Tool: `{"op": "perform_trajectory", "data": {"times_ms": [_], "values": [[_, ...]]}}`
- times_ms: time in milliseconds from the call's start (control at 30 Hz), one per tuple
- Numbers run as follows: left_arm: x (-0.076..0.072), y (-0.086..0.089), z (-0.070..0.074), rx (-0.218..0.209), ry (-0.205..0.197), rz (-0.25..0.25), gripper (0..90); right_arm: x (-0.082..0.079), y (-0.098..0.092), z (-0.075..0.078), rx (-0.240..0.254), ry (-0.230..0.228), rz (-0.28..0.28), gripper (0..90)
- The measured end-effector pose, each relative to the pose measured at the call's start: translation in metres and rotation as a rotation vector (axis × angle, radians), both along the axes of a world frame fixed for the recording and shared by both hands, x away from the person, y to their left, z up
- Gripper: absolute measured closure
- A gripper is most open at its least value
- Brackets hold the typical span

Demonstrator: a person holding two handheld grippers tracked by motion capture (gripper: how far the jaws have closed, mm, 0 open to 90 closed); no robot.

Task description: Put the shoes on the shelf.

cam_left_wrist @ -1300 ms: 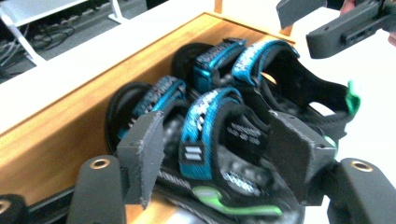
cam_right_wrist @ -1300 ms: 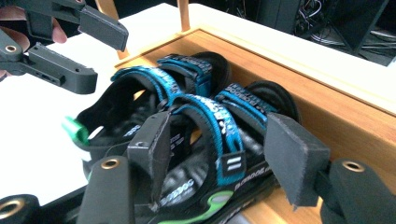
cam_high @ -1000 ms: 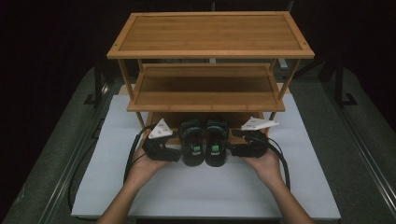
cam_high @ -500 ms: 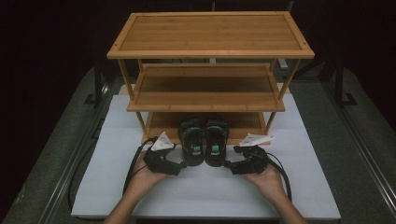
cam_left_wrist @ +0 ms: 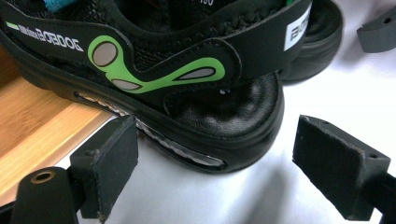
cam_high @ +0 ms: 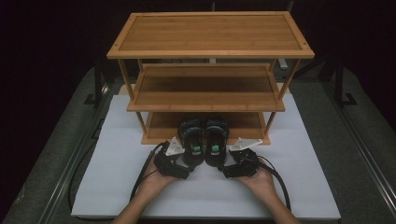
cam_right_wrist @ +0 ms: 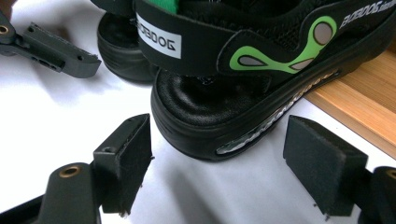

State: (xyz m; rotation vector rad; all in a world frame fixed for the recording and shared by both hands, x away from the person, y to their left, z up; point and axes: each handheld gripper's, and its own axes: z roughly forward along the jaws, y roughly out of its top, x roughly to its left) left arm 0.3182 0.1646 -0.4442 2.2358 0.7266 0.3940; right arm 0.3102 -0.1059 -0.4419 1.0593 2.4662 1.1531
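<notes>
Left gripper (cam_left_wrist: 210, 172) – jaws just opened wide, nothing held | right gripper (cam_right_wrist: 215, 163) – likewise, clear of sandals (cam_high: 204, 142)

Showing the high view dim around the edges, surroundings fading to near black, light falling from above onto the white mat (cam_high: 116, 186) and the wooden rack (cam_high: 210, 32). Casting soft shadows beneath the shelves and darkening the sandals (cam_high: 204, 140) into low detail. Staying bright and evenly lit in both gripper views, white surface close to overexposing. Throwing soft grey shadows under the sandal sole (cam_left_wrist: 205, 149) and jaws. Rendering close foreground pads slightly soft, edges bending from a wide lens.
</notes>
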Motion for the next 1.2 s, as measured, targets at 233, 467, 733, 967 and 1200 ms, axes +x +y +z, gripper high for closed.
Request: {"op": "perform_trajectory", "data": {"times_ms": [233,467,733,967,1200], "values": [[0.001,-0.001,-0.006,0.046,0.017,0.019,14.6,0.001,0.005,-0.005,-0.036,-0.002,0.000,24.4],[0.001,-0.001,-0.005,0.038,0.017,0.020,17.1,0.001,0.007,-0.006,-0.049,-0.008,0.001,28.6],[0.002,0.003,0.006,-0.001,-0.042,0.008,23.6,-0.001,0.004,0.004,0.010,-0.054,0.002,35.5],[0.016,0.002,0.010,-0.021,-0.037,0.015,27.0,0.007,0.004,0.007,0.013,-0.076,-0.009,39.3],[0.027,0.002,0.011,-0.016,-0.017,0.010,26.9,0.022,0.001,0.009,0.041,-0.063,-0.025,40.0]]}}
